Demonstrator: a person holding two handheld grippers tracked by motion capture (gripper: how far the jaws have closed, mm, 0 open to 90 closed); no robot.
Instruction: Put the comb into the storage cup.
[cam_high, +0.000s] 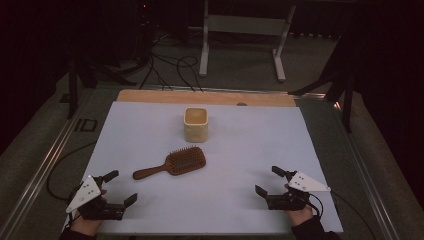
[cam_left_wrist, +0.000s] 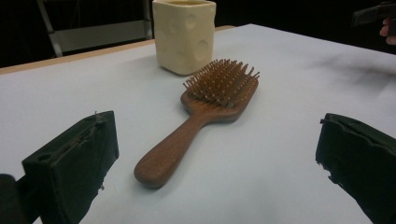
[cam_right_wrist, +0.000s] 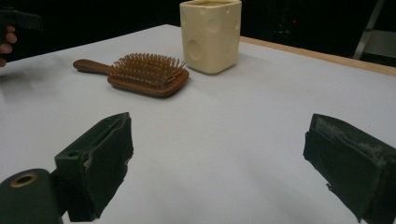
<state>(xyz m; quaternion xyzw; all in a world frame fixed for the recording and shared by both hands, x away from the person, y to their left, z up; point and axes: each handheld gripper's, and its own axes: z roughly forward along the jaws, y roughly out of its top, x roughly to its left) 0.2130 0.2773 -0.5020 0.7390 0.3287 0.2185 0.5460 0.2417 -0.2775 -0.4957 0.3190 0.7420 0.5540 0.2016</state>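
A brown wooden hairbrush lies bristles up in the middle of the white table, its handle toward the left front. Behind it stands a cream square cup with dimpled sides. My left gripper rests open at the front left, empty, with the hairbrush and the cup ahead of its jaws. At the front right my right gripper is open too and holds nothing; the hairbrush and cup lie beyond it.
The white sheet covers a wooden tabletop that shows as a strip at the far edge. Cables and a white stand's legs lie on the floor beyond. Metal rails run along both sides.
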